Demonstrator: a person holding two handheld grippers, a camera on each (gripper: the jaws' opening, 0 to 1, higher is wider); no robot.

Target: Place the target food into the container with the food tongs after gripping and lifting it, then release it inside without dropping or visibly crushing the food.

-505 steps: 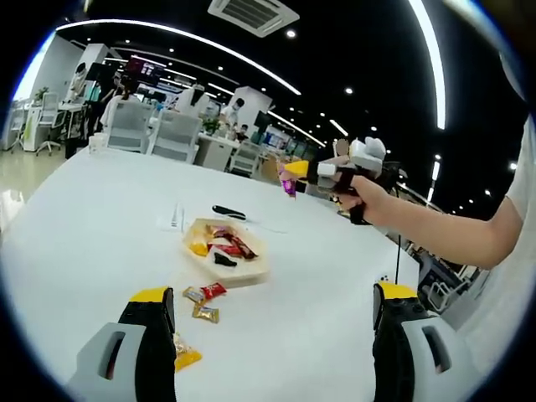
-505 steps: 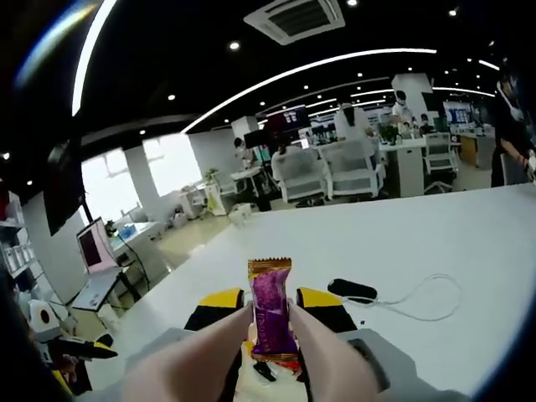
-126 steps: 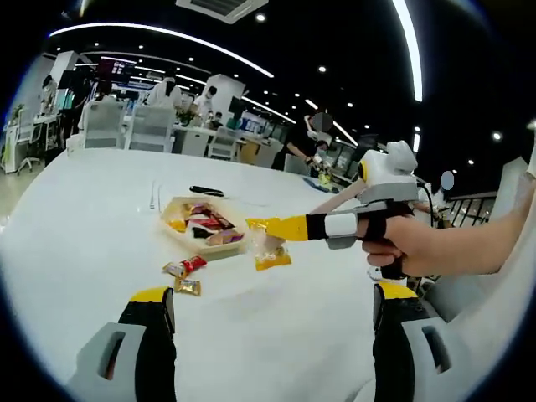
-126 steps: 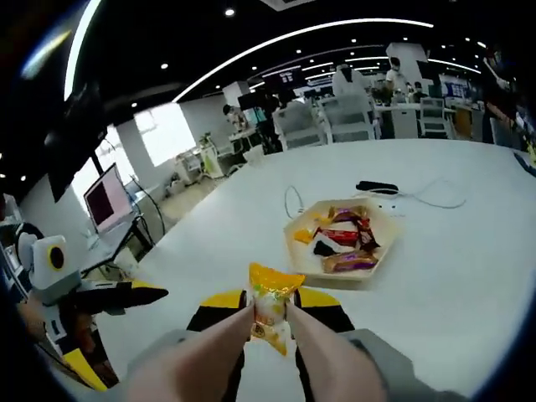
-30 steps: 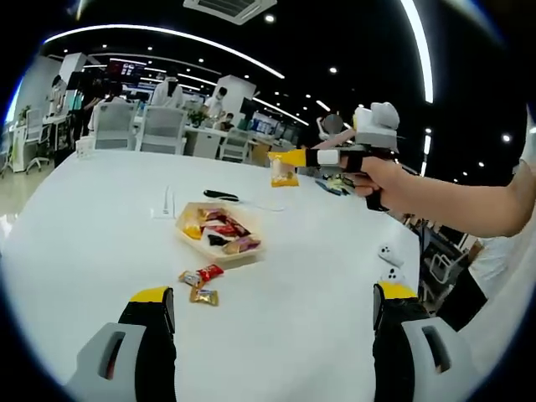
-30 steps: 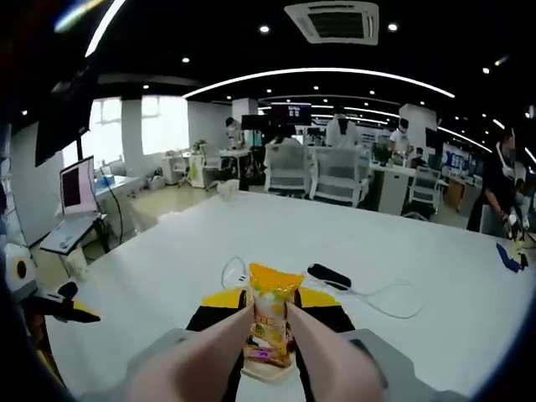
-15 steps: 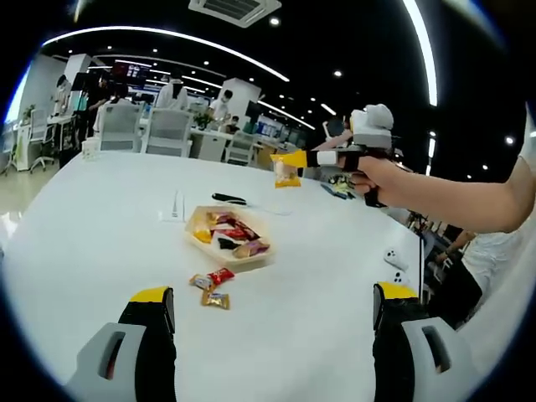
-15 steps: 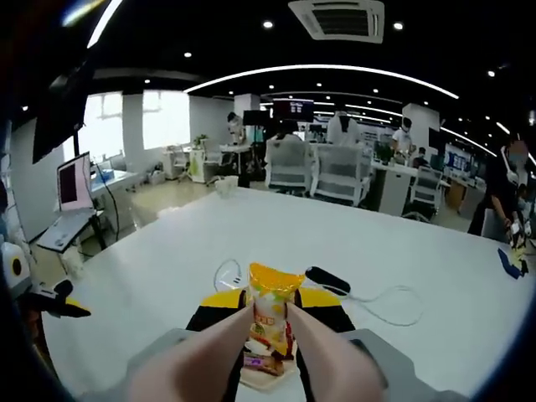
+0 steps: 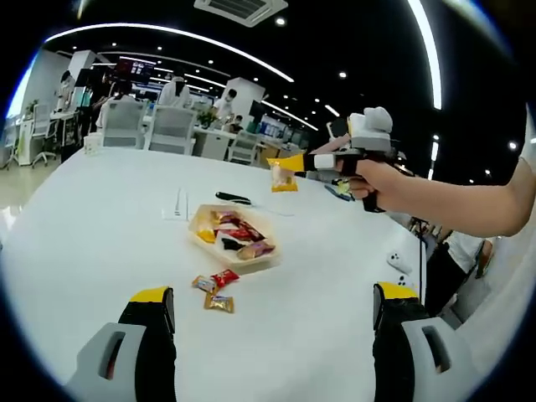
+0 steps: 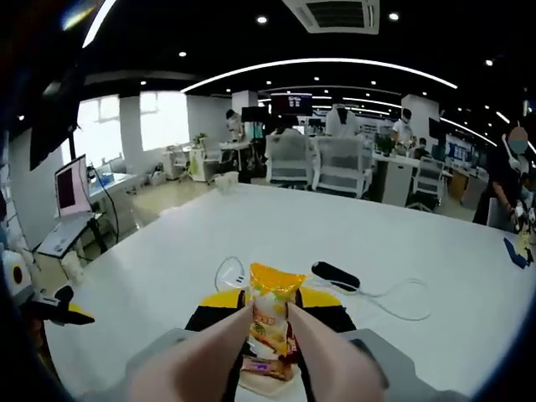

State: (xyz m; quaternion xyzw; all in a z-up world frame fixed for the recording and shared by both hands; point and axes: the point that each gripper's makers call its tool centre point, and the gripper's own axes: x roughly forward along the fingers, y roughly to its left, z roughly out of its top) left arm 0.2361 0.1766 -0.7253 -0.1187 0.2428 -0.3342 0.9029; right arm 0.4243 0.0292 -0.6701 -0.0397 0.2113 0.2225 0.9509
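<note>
The yellow snack packet (image 10: 270, 316) is pinched between the two tan tongs (image 10: 322, 356) that the right gripper (image 10: 270, 311) squeezes together. In the right gripper view the packet stands tall, with its long side going up and down and its crimped yellow top pointing up. In the left gripper view the same packet (image 9: 282, 177) hangs long side down from the tip of the right gripper (image 9: 289, 164), up in the air over the far side of the table (image 9: 100, 226). A hand (image 9: 373, 180) holds that gripper by its grip.

The container (image 9: 231, 237) is a pale, shallow tray sitting on the table, lower than the packet and a little to its left in the left gripper view. It holds several wrapped sweets in red, yellow, dark and purple. In the right gripper view a bit of the tray (image 10: 266, 369) with a purple sweet peeks out right under the packet.

Two small wrapped sweets lie on the table near the tray: a red one (image 9: 224, 279) and a gold one (image 9: 219, 302).

A black remote (image 10: 336, 272) and a white cable (image 10: 394, 299) lie farther off on the table.

The left gripper (image 9: 272, 314) has its jaws wide apart and holds nothing.
</note>
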